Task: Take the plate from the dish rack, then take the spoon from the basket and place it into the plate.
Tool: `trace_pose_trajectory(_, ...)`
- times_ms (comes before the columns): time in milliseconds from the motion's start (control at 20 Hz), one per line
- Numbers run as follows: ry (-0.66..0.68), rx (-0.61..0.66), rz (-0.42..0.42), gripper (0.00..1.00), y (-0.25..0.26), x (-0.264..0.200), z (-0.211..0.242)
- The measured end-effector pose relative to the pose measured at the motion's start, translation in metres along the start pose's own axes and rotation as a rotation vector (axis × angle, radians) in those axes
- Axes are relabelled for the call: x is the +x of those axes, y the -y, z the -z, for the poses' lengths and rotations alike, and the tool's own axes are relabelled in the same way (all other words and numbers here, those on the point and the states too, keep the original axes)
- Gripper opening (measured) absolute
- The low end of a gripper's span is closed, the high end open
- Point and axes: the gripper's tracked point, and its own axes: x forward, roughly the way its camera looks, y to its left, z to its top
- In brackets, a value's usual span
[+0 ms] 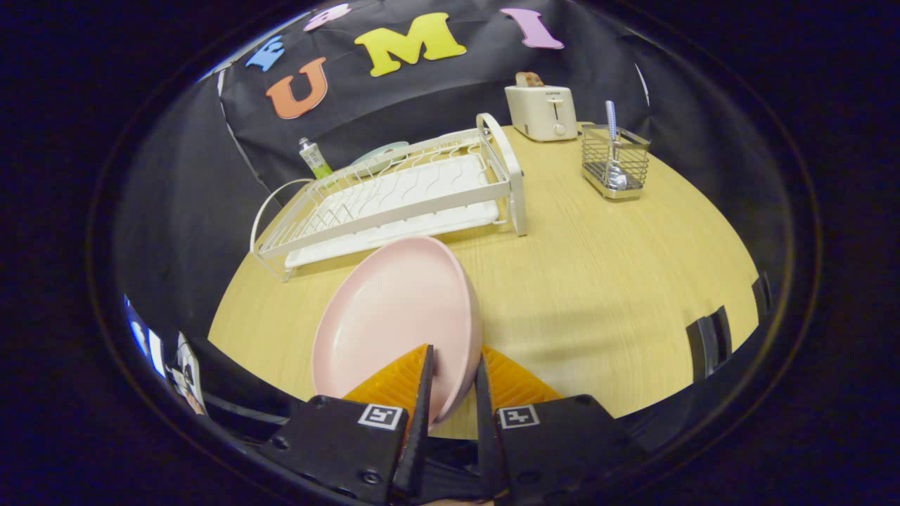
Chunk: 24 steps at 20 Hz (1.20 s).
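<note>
Tool is nearly closed, both orange fingers pinching the near rim of the pink plate; plate is tilted up on edge, lifted above the bench, just in front of the rack. Black finger bases carry square printed tags, not readable as text. Rack is white wire w/ a drip tray under it, no dishes in its slots; small raised lettering on its far rail, too small to read. Behind the rack: a green tube and a pale round lid-like thing, unclear. Right of the rack: cream toaster w/ a small brand mark, too blurred to trust. Further right of the rack: wire basket w/ the spoon standing in it, bowl down, striped handle up.
</note>
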Motion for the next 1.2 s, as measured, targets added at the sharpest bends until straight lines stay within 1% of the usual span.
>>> trace_pose_trajectory(100, 0.005, 0.006, -0.005, 0.37, 0.005, 0.000, 0.000)
trace_pose_trajectory(200, 0.028, -0.002, 0.035, 0.39, 0.019, -0.001, -0.002)
trace_pose_trajectory(250, 0.054, 0.006, 0.048, 0.40, 0.024, -0.002, -0.007)
trace_pose_trajectory(300, 0.104, 0.015, 0.055, 0.39, 0.027, -0.001, -0.014)
trace_pose_trajectory(350, 0.153, 0.016, 0.046, 0.42, 0.027, -0.005, -0.023)
trace_pose_trajectory(450, 0.215, 0.023, 0.006, 0.57, 0.025, -0.017, -0.032)
trace_pose_trajectory(500, 0.245, 0.019, 0.002, 0.64, 0.028, -0.023, -0.039)
trace_pose_trajectory(600, 0.316, -0.022, 0.036, 0.83, 0.040, -0.035, -0.055)
trace_pose_trajectory(650, 0.359, -0.050, 0.060, 0.87, 0.045, -0.042, -0.065)
trace_pose_trajectory(750, 0.439, -0.096, 0.106, 0.98, 0.058, -0.056, -0.084)
trace_pose_trajectory(850, 0.478, -0.110, 0.138, 0.99, 0.072, -0.064, -0.099)
trace_pose_trajectory(1000, 0.520, -0.116, 0.150, 0.99, 0.097, -0.070, -0.128)
trace_pose_trajectory(1150, 0.596, -0.152, 0.187, 0.99, 0.136, -0.078, -0.175)
trace_pose_trajectory(1200, 0.596, -0.150, 0.192, 0.99, 0.145, -0.076, -0.184)
